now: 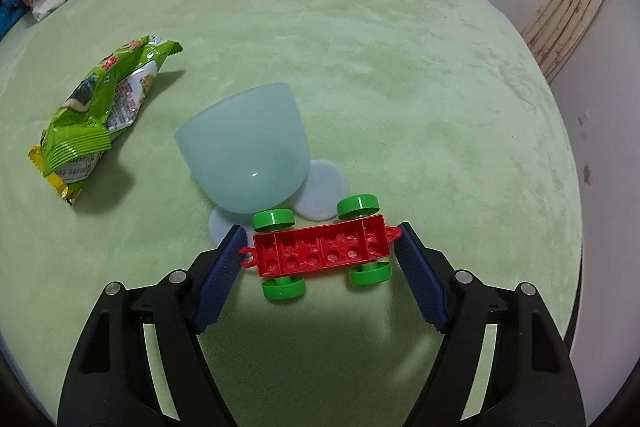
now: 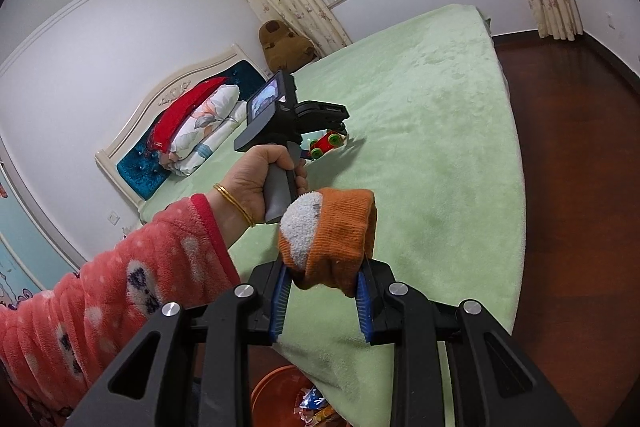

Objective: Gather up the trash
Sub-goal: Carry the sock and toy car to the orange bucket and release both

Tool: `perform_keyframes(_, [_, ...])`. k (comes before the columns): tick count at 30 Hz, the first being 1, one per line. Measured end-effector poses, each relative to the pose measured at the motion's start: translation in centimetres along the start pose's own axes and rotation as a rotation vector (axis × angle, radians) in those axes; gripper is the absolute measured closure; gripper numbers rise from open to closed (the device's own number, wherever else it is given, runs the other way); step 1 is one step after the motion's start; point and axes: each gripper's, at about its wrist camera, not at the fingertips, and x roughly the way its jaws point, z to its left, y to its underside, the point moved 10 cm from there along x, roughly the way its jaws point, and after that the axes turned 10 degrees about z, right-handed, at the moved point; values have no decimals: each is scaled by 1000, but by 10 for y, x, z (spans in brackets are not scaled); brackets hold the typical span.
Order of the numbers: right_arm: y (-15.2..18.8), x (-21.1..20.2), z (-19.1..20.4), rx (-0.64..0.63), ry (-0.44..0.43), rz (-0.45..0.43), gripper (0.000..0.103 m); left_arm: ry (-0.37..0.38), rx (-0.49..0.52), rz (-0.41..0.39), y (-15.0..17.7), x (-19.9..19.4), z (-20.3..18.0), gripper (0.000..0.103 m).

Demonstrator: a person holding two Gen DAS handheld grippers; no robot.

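Print covers the green snack wrapper [image 1: 100, 115] lying on the bed [image 1: 360, 67], red and dark characters, but none of it comes through legibly. Nothing else carries readable text.

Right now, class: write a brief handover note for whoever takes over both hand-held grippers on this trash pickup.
Left hand-held gripper: open, fingers either side of the red toy car on the green bed.
Right hand-held gripper: shut on an orange sock.
Orange bin below the bed edge already holds wrappers.
Left: green snack wrapper, blue cup and white pads.
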Motion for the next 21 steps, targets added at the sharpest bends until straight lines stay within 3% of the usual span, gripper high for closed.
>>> perform_keyframes(11, [3, -1, 12, -19, 18, 12, 75, 67, 81, -65, 24, -62, 4, 29])
perform_keyframes(16, [12, 0, 28, -49, 23, 34, 75, 90, 171, -110, 64, -106, 17, 29])
perform_keyframes(21, [31, 6, 50, -87, 21, 80, 75, 93, 242, -151, 124, -150, 51, 29])
